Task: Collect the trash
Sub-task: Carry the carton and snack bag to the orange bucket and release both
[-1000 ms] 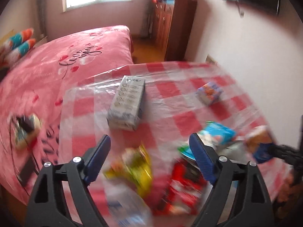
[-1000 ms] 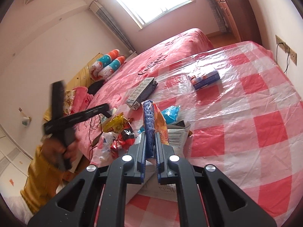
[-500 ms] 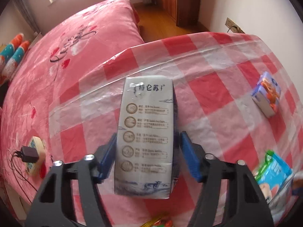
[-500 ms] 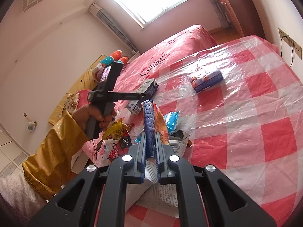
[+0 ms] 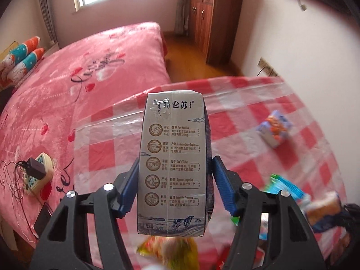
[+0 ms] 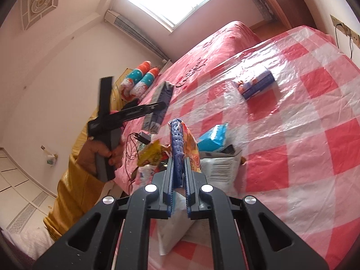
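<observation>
My left gripper [image 5: 174, 187] is shut on a grey milk carton [image 5: 173, 157] and holds it lifted above the red-checked table [image 5: 236, 117]. The carton [image 6: 160, 104] and left gripper [image 6: 155, 108] also show in the right wrist view, off the table's left edge. My right gripper [image 6: 178, 168] is shut on an orange and blue snack wrapper [image 6: 186, 144], held over a white plastic bag [image 6: 216, 168] with trash in it. A yellow wrapper [image 6: 150, 155] and a blue packet [image 6: 213, 138] lie by the bag. A purple tissue pack [image 6: 256, 85] lies farther out on the table.
A pink bed [image 5: 78, 72] stands left of the table, with a power strip and charger [image 5: 36, 171] on it. A wooden cabinet [image 5: 213, 20] stands at the back. A wall socket [image 6: 344, 28] is by the table's far right edge.
My left gripper closed on the milk carton and lifted it off the table, tilting up. My right gripper has stayed shut on the wrapper, nearly still.
</observation>
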`<state>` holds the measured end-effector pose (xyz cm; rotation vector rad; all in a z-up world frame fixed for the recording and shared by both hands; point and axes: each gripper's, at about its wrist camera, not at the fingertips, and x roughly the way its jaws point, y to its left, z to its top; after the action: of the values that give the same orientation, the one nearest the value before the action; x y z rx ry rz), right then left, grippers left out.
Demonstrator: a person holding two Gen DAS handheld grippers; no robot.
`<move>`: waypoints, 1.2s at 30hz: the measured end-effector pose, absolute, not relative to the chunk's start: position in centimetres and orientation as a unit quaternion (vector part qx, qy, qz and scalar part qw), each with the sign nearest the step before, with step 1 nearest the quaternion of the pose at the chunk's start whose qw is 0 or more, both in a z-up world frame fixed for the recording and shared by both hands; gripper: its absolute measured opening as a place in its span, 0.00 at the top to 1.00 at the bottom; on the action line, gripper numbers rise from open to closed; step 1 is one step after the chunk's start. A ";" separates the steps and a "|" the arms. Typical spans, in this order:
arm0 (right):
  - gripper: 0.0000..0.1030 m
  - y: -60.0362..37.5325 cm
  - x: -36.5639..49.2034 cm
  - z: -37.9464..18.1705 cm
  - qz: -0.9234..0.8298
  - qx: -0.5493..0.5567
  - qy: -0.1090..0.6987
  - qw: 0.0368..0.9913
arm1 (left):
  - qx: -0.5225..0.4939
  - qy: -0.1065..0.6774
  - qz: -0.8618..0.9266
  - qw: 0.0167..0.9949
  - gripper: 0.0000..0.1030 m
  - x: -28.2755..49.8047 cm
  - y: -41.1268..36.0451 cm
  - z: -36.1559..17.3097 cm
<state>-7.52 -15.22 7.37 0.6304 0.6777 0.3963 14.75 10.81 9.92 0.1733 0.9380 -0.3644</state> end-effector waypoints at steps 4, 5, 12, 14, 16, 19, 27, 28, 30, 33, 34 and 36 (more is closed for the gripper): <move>0.91 -14.0 -8.2 8.7 0.209 0.307 0.319 0.872 | 0.077 0.422 -0.188 0.884 0.39 9.9 12.3 12.3; 0.91 -13.4 -8.3 9.1 0.218 0.305 0.319 0.870 | 0.073 0.415 -0.190 0.887 0.39 8.4 13.0 12.9; 0.91 -6.7 -9.0 11.1 0.290 0.274 0.338 0.852 | 0.049 0.398 -0.174 0.899 0.39 -1.1 18.8 14.6; 0.91 -3.8 -9.1 11.4 0.319 0.263 0.350 0.841 | 0.045 0.398 -0.160 0.902 0.39 -3.5 20.7 14.6; 0.91 -0.9 -9.3 11.3 0.345 0.252 0.365 0.827 | 0.035 0.398 -0.141 0.906 0.39 -6.2 23.0 14.5; 0.91 4.6 -9.2 10.8 0.390 0.235 0.398 0.796 | 0.024 0.399 -0.102 0.911 0.38 -9.9 26.6 13.9; 0.91 17.3 -9.6 7.6 0.462 0.174 0.474 0.730 | -0.062 0.416 -0.010 0.907 0.38 -18.2 36.0 9.5; 0.91 18.5 -9.7 7.2 0.465 0.163 0.481 0.725 | -0.076 0.419 0.003 0.905 0.38 -19.1 37.2 8.7; 0.91 21.3 -9.8 6.0 0.472 0.145 0.498 0.713 | -0.093 0.425 0.023 0.900 0.38 -20.3 38.9 7.1; 0.88 24.5 -9.9 4.2 0.475 0.116 0.517 0.703 | -0.122 0.433 0.043 0.892 0.38 -21.6 40.8 4.5; 0.88 25.4 -9.7 3.5 0.471 0.105 0.523 0.703 | -0.132 0.436 0.051 0.889 0.38 -21.9 41.4 3.5; 0.85 26.9 -9.7 1.9 0.455 0.080 0.534 0.708 | -0.149 0.442 0.064 0.882 0.34 -22.2 42.7 1.7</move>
<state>-9.71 26.94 1.95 0.1781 1.1868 1.0104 -22.22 42.66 1.67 -0.3111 0.9194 0.1323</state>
